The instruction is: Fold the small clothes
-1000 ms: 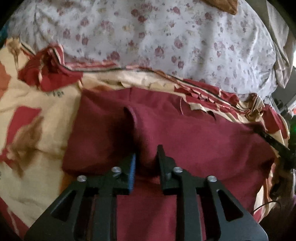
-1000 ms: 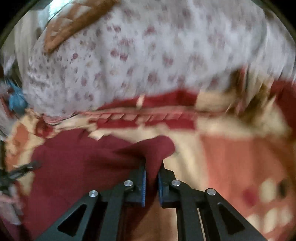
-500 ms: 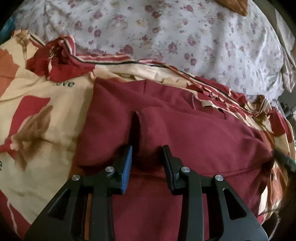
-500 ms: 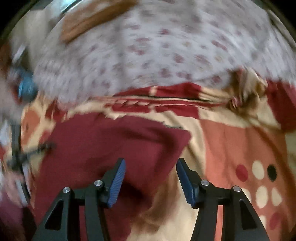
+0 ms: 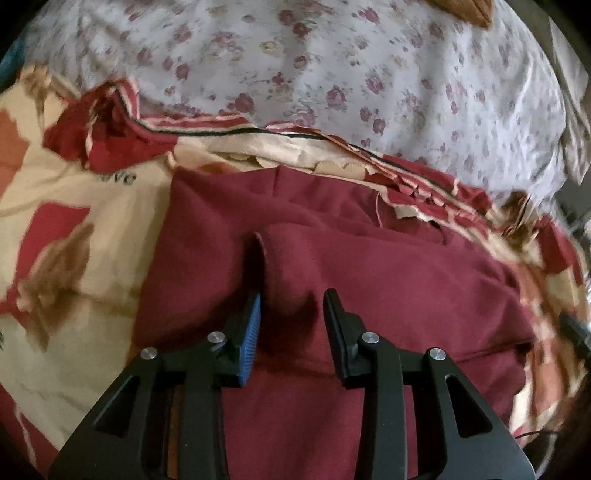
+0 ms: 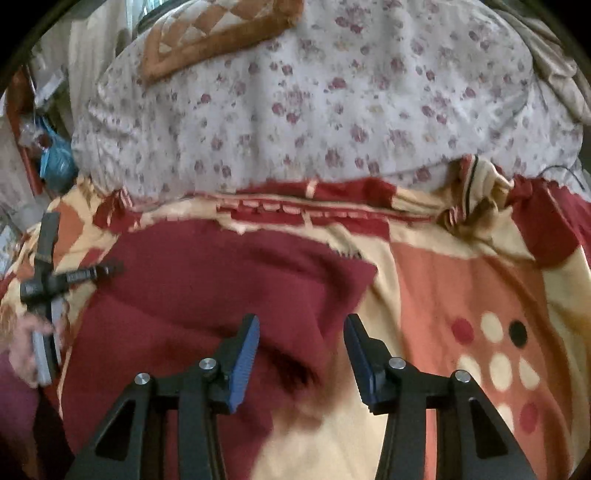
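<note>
A dark red garment (image 5: 369, 280) lies folded on a cream, red and orange patterned blanket (image 5: 74, 221). In the left wrist view a raised fold of the cloth runs up between the fingers of my left gripper (image 5: 291, 306), which is open just above it. In the right wrist view the same garment (image 6: 207, 280) fills the left half, its right corner lying on the blanket. My right gripper (image 6: 301, 328) is open over that right edge and holds nothing. The left gripper also shows in the right wrist view (image 6: 55, 280), at the garment's left side.
A white quilt with small red flowers (image 6: 314, 103) rises behind the blanket. A brown and cream patterned cushion (image 6: 207, 33) lies on top of it. A blue bag (image 6: 55, 158) and clutter sit at the far left. The blanket's ruffled red edge (image 5: 103, 125) bunches up left.
Both grippers were shut on the garment a second ago; both have opened and let it go. The right corner of the garment has dropped flat onto the blanket.
</note>
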`<action>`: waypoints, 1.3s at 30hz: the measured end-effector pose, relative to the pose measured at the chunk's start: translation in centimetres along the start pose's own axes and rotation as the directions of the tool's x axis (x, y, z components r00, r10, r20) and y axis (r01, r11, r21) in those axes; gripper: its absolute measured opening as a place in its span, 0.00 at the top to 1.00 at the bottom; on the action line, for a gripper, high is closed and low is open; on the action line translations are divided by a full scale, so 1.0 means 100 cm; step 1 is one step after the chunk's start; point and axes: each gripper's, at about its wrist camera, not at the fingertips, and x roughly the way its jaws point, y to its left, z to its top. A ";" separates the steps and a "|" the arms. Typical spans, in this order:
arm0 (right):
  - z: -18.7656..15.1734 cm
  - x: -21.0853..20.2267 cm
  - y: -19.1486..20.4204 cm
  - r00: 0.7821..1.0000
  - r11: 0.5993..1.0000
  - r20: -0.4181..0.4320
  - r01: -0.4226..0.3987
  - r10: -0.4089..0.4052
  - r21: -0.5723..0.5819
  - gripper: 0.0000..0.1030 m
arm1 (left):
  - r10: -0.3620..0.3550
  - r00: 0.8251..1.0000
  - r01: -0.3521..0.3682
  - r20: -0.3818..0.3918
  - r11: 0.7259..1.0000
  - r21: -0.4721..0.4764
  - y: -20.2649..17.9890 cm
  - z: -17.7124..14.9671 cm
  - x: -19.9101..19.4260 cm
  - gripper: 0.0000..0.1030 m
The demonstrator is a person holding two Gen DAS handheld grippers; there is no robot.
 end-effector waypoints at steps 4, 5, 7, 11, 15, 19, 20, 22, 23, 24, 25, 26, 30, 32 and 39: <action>0.008 0.038 0.004 0.998 0.999 -0.055 0.029 -0.028 0.031 0.56 | 0.051 0.998 -0.054 0.036 0.996 0.074 -0.008 0.016 -0.006 0.87; 0.004 0.048 0.007 0.995 0.999 -0.091 0.033 -0.031 0.023 0.56 | 0.052 0.998 -0.055 0.047 0.996 0.070 -0.006 0.020 -0.010 0.87; -0.009 0.060 0.010 0.984 0.998 -0.167 0.051 -0.054 -0.025 0.56 | 0.051 0.997 -0.055 0.066 0.997 0.061 0.002 0.028 -0.017 0.87; -0.026 0.059 0.004 0.977 0.999 -0.209 0.030 -0.037 -0.033 0.56 | 0.101 0.995 -0.102 0.017 0.992 0.074 0.011 0.022 0.004 0.87; -0.018 0.029 0.000 0.990 0.999 -0.138 0.029 -0.032 -0.019 0.55 | 0.045 0.999 -0.045 -0.002 0.999 -0.003 0.026 0.011 0.006 0.83; -0.027 0.055 0.006 0.969 0.995 -0.235 0.056 -0.073 -0.080 0.52 | -0.026 0.999 0.025 -0.031 0.998 -0.055 0.032 0.002 -0.013 0.61; -0.032 0.062 0.006 0.958 0.996 -0.278 0.049 -0.066 -0.069 0.53 | -0.032 0.999 0.031 -0.027 0.998 -0.054 0.031 -0.002 -0.021 0.61; -0.033 0.049 0.000 0.969 1.000 -0.246 0.020 -0.021 -0.007 0.52 | -0.026 1.000 0.025 -0.018 0.999 -0.028 0.031 -0.016 -0.043 0.57; -0.032 0.038 -0.002 0.973 1.000 -0.231 -0.014 0.017 0.013 0.52 | -0.029 0.999 0.029 -0.018 0.999 -0.017 0.030 -0.024 -0.053 0.53; -0.033 0.028 -0.003 0.974 0.999 -0.221 -0.043 0.047 0.025 0.52 | -0.034 0.999 0.034 -0.019 0.999 -0.011 0.029 -0.029 -0.059 0.44; -0.035 0.017 -0.003 0.974 0.997 -0.215 -0.073 0.076 0.024 0.52 | -0.044 0.999 0.044 -0.018 0.999 -0.001 0.030 -0.039 -0.070 0.41; -0.038 0.004 -0.003 0.970 0.995 -0.223 -0.100 0.100 0.011 0.51 | -0.052 0.999 0.052 -0.015 0.999 0.010 0.031 -0.047 -0.078 0.41; -0.060 -0.047 0.009 0.944 0.978 -0.287 -0.194 0.164 -0.078 0.42 | -0.040 0.999 0.042 -0.026 0.998 0.056 0.037 -0.090 -0.107 0.41; -0.077 -0.078 0.016 0.926 0.959 -0.317 -0.253 0.203 -0.124 0.38 | -0.020 0.999 0.024 -0.048 0.996 0.088 0.039 -0.114 -0.118 0.41; -0.154 -0.084 0.044 0.875 0.926 -0.383 -0.360 0.295 -0.111 0.26 | 0.041 0.995 -0.027 -0.087 0.987 0.156 0.041 -0.177 -0.137 0.41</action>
